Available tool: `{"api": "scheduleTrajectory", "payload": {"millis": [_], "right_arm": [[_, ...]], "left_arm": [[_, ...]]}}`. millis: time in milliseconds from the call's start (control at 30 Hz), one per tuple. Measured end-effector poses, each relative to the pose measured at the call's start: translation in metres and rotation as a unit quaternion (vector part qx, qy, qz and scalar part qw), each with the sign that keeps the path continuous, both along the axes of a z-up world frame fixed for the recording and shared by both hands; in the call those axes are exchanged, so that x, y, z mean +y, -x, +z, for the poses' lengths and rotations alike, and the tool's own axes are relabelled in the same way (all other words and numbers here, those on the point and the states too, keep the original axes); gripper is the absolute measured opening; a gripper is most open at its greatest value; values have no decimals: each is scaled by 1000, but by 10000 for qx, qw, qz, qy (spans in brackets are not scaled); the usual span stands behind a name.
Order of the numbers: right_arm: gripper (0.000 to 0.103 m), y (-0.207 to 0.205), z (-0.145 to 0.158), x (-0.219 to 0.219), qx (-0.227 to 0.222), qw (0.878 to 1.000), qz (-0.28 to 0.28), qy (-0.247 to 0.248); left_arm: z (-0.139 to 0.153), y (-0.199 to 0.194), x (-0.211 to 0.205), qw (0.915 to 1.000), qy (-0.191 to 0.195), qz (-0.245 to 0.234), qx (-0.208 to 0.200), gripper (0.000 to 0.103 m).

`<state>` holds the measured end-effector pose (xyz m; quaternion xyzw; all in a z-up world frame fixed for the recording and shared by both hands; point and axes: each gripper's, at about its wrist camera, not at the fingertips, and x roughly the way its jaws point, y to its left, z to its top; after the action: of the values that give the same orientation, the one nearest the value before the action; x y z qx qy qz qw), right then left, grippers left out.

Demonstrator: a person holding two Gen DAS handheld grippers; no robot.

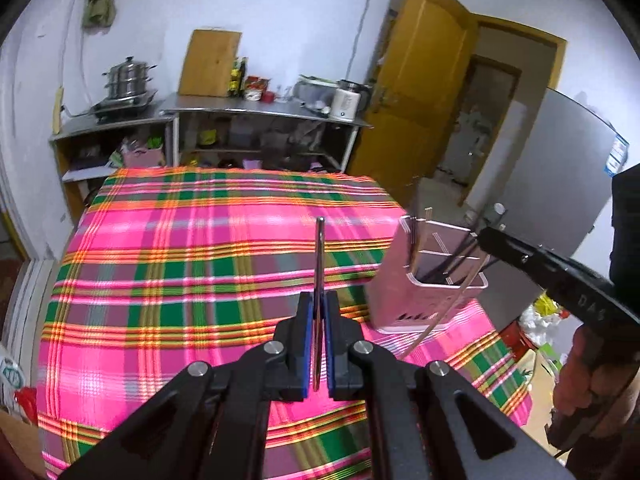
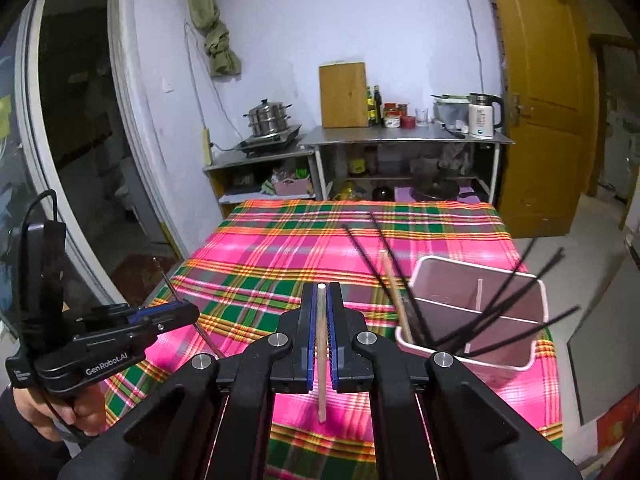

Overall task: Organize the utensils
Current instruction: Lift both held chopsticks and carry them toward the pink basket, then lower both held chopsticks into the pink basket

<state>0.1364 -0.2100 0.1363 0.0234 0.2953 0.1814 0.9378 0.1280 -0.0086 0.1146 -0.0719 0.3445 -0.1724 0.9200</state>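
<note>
Both grippers hold 1 utensil each above the plaid table.
The left gripper [image 1: 318, 312] clamps a thin metal utensil [image 1: 319, 248]; the right gripper [image 2: 321, 320] clamps a pale wooden chopstick [image 2: 321, 344]. Black chopsticks [image 2: 500, 312] fan from the pink holder [image 2: 516, 360] beside them.

Right gripper [image 2: 321, 300] bottom centre, clamped on a pale wooden chopstick [image 2: 321, 354]. Pink holder [image 2: 504, 360] at right, bristling with black chopsticks [image 2: 516, 320]. Left gripper [image 2: 188, 312] lower left, pinching a thin metal utensil [image 2: 170, 286].
</note>
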Motion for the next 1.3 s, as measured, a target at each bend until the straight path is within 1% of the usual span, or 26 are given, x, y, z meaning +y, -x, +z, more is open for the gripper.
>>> {"api": "scheduleTrajectory", "payload": {"millis": [367, 567, 767, 867, 1033, 1167, 1300], "right_arm": [[5, 8, 25, -56, -314, 9972, -631, -233], [5, 1, 42, -82, -544, 9934, -940, -361], [5, -11, 50, -96, -663, 9902, -1115, -515], [5, -17, 51, -99, -720, 9891, -1171, -523], [5, -23, 49, -103, -729, 9886, -1210, -519], [5, -26, 48, -104, -736, 9881, -1237, -537], [5, -30, 54, -104, -780, 9878, -1239, -534]], "left_arm": [[35, -16, -69, 9971, 106, -712, -248, 6], [50, -34, -94, 9955, 143, -866, -369, 6], [63, -56, -112, 9946, 199, -902, -475, 6], [63, -66, -121, 9945, 199, -906, -479, 6], [49, -82, -132, 9951, 206, -902, -360, 6], [37, -88, -136, 9953, 186, -915, -273, 6], [35, -92, -137, 9953, 181, -922, -247, 6]]}}
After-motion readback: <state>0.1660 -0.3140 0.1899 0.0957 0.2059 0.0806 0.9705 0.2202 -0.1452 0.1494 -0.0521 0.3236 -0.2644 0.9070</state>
